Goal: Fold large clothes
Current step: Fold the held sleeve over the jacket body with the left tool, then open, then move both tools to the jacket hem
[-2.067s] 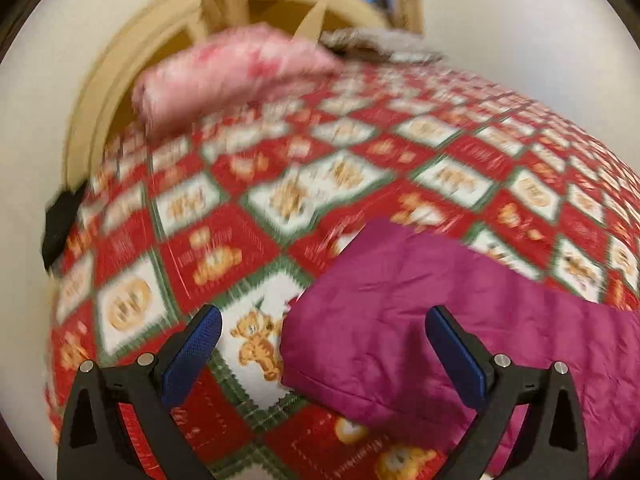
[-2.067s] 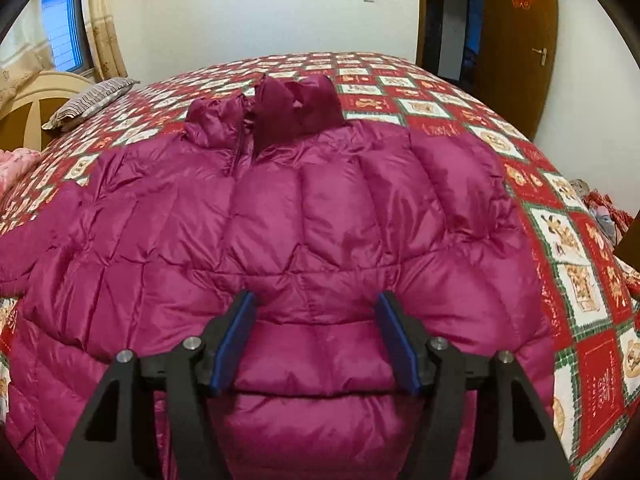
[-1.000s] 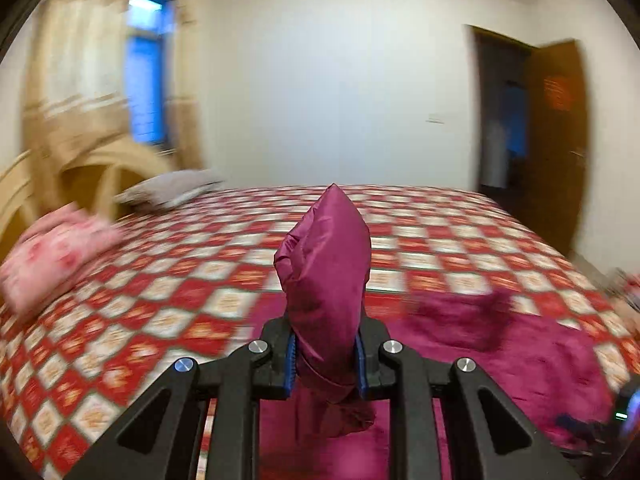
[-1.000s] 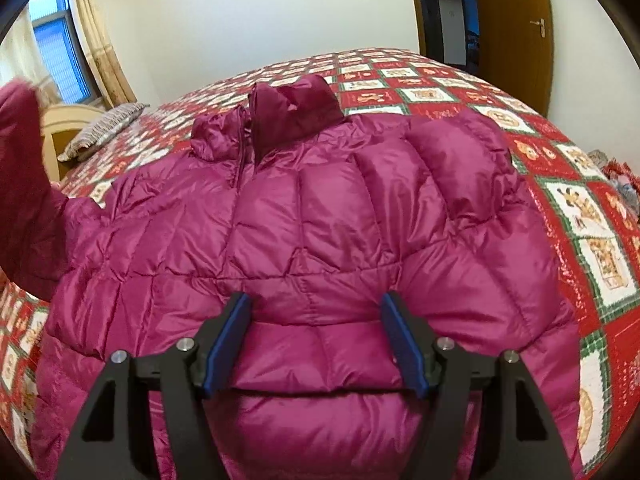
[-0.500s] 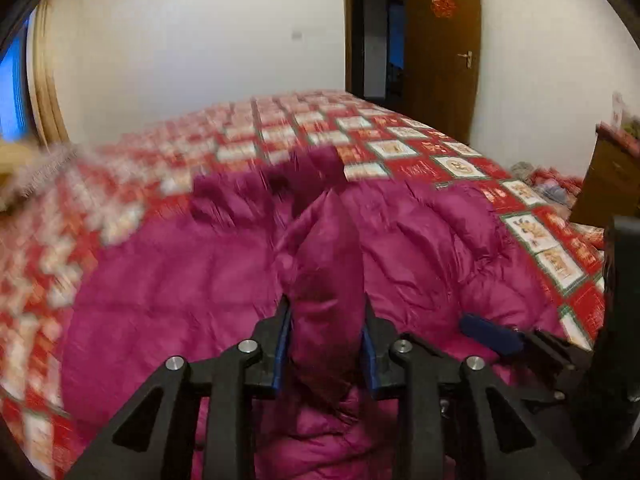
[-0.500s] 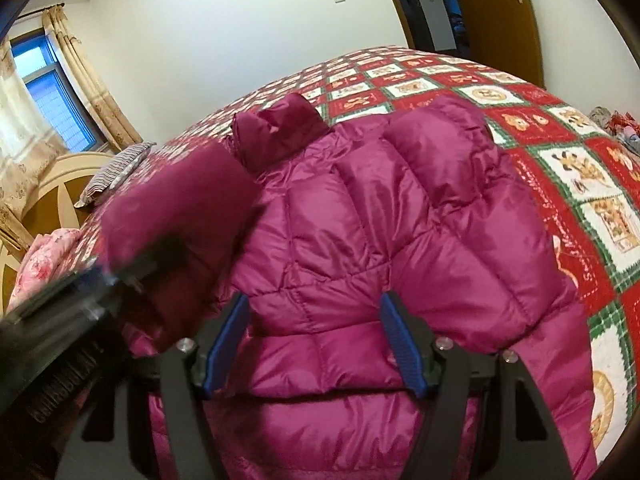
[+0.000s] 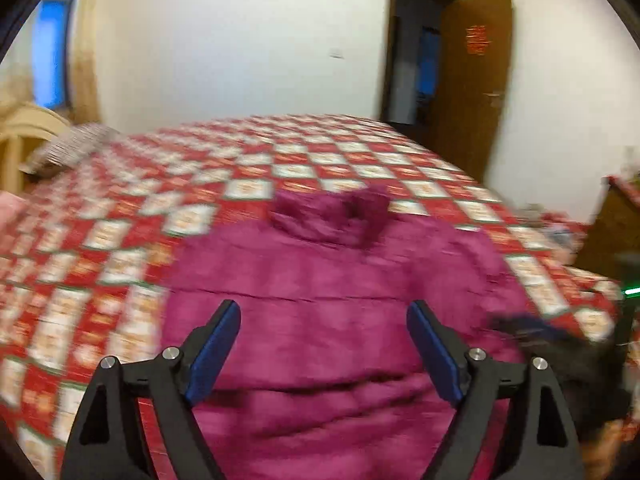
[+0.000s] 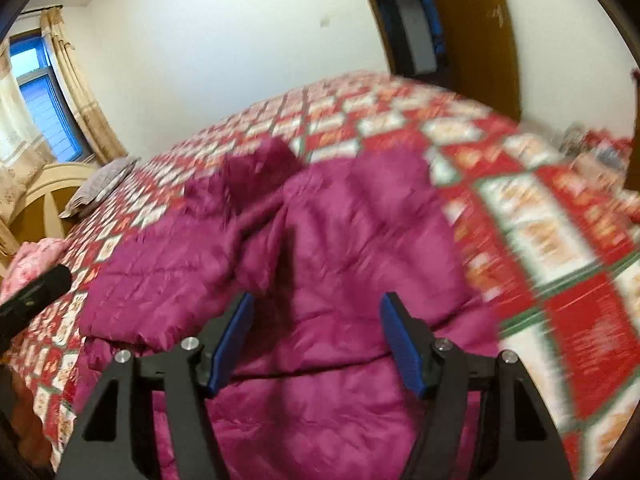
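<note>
A magenta quilted puffer jacket (image 7: 332, 292) lies on the bed, its collar (image 7: 328, 212) at the far end. In the right wrist view the jacket (image 8: 352, 248) has its left sleeve (image 8: 172, 280) folded across the body. My left gripper (image 7: 324, 344) is open and empty, just above the jacket's lower part. My right gripper (image 8: 316, 340) is open and empty over the jacket's hem. Both views are motion-blurred.
The bed has a red, white and green checked quilt (image 7: 132, 216). A grey pillow (image 8: 100, 188) and a pink pillow (image 8: 28, 264) lie by the cream headboard (image 8: 52, 188). A brown door (image 7: 472, 80) stands open at the right. Clutter (image 8: 592, 144) lies beyond the bed's right side.
My left gripper, shut on the sleeve half a second ago, has let it go on the jacket's body and stands open. The right gripper stayed open and shifted right.
</note>
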`<state>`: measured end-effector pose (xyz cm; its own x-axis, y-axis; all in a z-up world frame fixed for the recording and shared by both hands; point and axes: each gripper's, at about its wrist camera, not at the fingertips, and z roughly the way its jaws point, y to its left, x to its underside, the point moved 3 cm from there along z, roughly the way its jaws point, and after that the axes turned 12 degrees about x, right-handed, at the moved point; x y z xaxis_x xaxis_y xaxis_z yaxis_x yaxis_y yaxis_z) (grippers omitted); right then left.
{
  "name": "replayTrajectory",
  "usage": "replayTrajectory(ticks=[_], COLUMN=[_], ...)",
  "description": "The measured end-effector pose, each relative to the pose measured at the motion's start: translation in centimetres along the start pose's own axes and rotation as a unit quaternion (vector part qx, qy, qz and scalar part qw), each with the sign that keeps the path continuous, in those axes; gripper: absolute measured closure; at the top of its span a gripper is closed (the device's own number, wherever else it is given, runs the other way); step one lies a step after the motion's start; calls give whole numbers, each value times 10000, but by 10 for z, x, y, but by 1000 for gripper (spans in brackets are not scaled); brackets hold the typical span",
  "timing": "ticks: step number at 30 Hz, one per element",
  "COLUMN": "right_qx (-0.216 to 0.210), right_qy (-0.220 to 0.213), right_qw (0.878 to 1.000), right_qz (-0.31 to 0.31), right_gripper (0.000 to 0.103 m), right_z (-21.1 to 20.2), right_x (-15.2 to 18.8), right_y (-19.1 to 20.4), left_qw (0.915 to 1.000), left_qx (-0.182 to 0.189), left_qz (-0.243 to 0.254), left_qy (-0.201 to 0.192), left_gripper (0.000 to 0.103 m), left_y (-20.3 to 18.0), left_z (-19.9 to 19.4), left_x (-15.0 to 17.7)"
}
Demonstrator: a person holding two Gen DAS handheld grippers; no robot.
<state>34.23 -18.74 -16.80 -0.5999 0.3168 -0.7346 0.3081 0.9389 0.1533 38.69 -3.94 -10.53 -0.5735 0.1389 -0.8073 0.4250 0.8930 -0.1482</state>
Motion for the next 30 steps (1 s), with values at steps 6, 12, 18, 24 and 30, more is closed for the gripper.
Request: replayTrajectory(ticks=[6, 12, 18, 24, 30], right_qx=[-258, -119, 108, 222, 378], right_qy=[-380, 18, 453, 539, 437], right_qw=[9972, 9907, 9899, 9862, 9833], right_qz=[-592, -1355, -1339, -1550, -1728], right_gripper=[48, 61, 62, 62, 61], right_z=[-25, 29, 66, 81, 82], right_x=[-44, -39, -17, -4, 1], right_y=[43, 87, 76, 75, 78], left_qw=[9918, 9835, 9779, 9770, 9746], left_qx=[-1263, -1775, -2023, -2004, -2067], left_qz=[117, 86, -71, -375, -457], left_qy=[179, 336, 528, 622, 728], left_gripper=[17, 17, 17, 17, 17], left_y=[34, 56, 82, 101, 109], left_z=[20, 45, 75, 92, 107], left_x=[-9, -5, 5, 19, 30])
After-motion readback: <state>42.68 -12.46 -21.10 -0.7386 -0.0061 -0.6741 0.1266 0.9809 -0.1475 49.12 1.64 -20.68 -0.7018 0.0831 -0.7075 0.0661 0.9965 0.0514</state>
